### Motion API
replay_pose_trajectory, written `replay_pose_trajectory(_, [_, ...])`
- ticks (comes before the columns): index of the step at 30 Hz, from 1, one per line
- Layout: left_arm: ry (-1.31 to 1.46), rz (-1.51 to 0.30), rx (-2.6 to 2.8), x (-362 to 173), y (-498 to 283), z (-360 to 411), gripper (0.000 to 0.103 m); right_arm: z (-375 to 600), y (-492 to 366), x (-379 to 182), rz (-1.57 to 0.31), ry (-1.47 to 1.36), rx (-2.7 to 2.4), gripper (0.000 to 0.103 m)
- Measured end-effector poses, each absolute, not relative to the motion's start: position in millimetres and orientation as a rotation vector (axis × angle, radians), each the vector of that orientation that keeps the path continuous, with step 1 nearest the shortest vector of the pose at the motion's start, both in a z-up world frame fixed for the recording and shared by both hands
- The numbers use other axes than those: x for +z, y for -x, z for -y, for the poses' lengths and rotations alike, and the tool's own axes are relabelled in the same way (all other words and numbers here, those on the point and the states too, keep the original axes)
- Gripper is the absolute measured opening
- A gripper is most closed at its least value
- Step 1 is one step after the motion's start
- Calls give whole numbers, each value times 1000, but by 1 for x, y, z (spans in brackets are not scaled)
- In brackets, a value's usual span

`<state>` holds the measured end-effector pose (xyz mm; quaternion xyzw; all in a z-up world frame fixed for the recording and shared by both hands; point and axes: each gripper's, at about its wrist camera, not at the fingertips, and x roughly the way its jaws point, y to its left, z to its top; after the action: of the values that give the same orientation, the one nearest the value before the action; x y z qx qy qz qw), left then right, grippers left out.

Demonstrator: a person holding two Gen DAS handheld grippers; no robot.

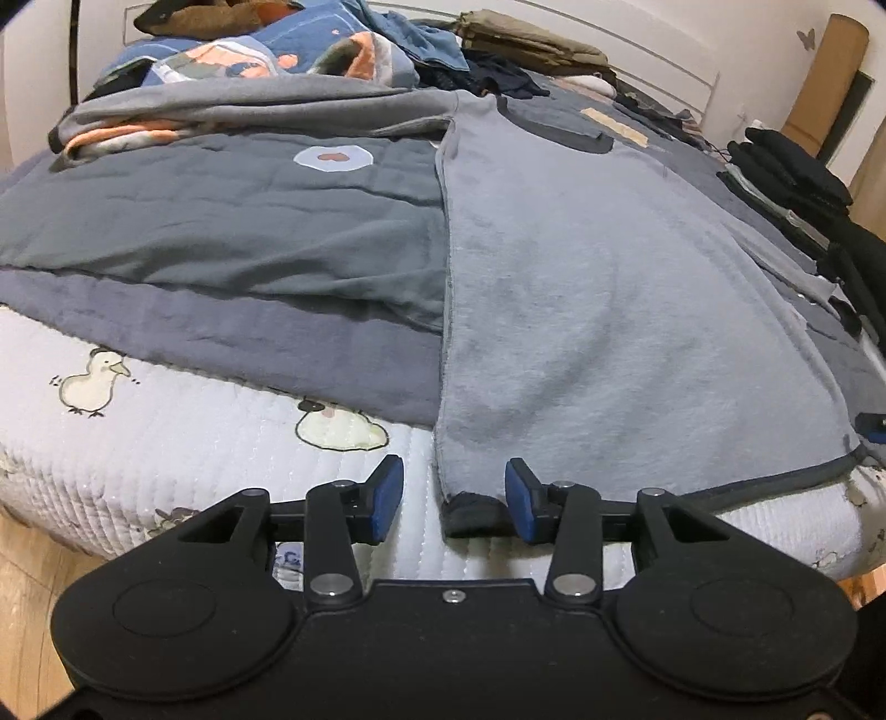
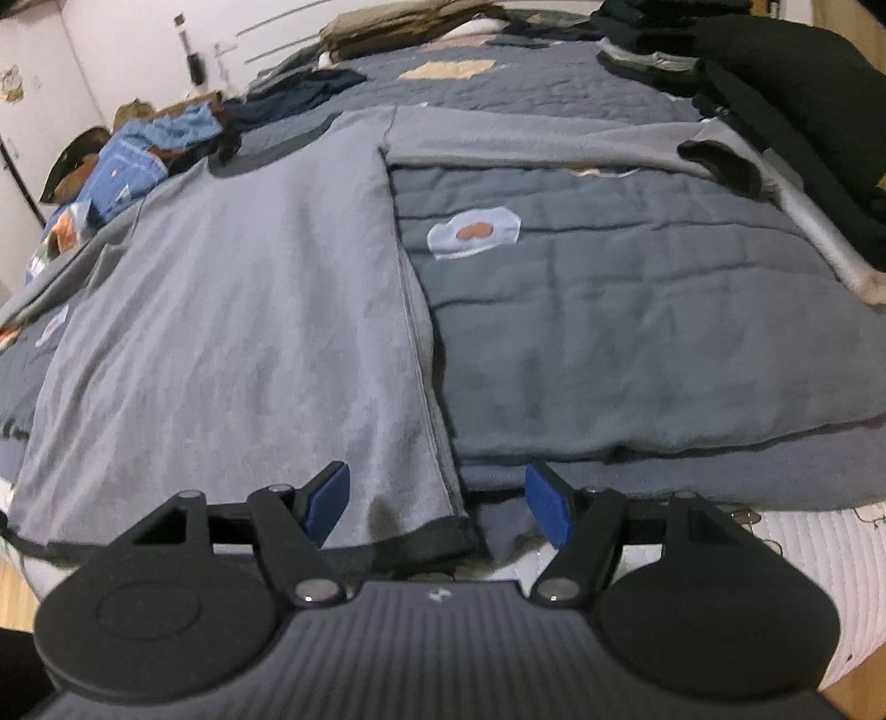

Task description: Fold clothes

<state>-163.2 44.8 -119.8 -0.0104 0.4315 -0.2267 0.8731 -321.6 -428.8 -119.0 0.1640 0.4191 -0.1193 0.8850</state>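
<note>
A light grey fleece top [image 1: 581, 304] lies flat on the bed, its dark hem toward me and its sleeves spread out sideways. In the left wrist view, my left gripper [image 1: 454, 501] straddles the hem's left corner [image 1: 470, 512]. The right pad is at the cloth, the left pad stands clear of it, so the jaws are open. In the right wrist view the same top [image 2: 221, 332] fills the left half. My right gripper [image 2: 437, 509] is open wide around the hem's right corner [image 2: 432, 537], neither pad touching. One sleeve ends in a dark cuff [image 2: 720, 160].
Under the top lies a grey quilt [image 1: 221, 232] with a fried-egg patch [image 2: 476, 230]. Below that is a white duck-print mattress pad [image 1: 166, 443]. A stack of dark folded clothes [image 1: 792, 177] sits at the right edge, and loose clothes [image 1: 432, 44] are piled at the far end. Wood floor [image 1: 27, 554] shows beyond the bed's near edge.
</note>
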Motion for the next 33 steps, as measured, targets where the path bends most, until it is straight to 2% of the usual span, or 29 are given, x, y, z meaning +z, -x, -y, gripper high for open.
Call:
replay_pose_trajectory(10, [124,-932,-444,-136,163,-45,40,433,313,-139,-907,-387,-171,68])
replay_pose_trajectory(12, [175,-930,-444,-138,162,-48,21,436,313,-143,-907,-447,-164,59])
replay_pose_trajectory(13, [203,-930,-449,-138,161,-50,15,438,314,-145,-906,-477,-160,43])
replay_pose_trajectory(14, [216,-923,-446,-138,162,-50,13,438,314,-146,-908,-497,-156,23])
replay_pose_trajectory(16, [219,-910,-448,-136,165,-50,8,440,316,-146,-898,-532,-155,9])
replay_pose_trajectory(17, [232,-894,-447,-133,167,-52,7,442,319,-143,-877,-558,-146,7])
replay_pose_trajectory(22, [272,-797,-470,-104,182,-64,6,455,346,-123,-749,-687,-112,6])
replay_pose_trajectory(25, [237,-806,-470,-98,188,-66,6,462,361,-115,-703,-741,-101,5])
replay_pose_trajectory(33, [148,-909,-428,-120,181,-45,6,459,352,-128,-816,-663,-151,5])
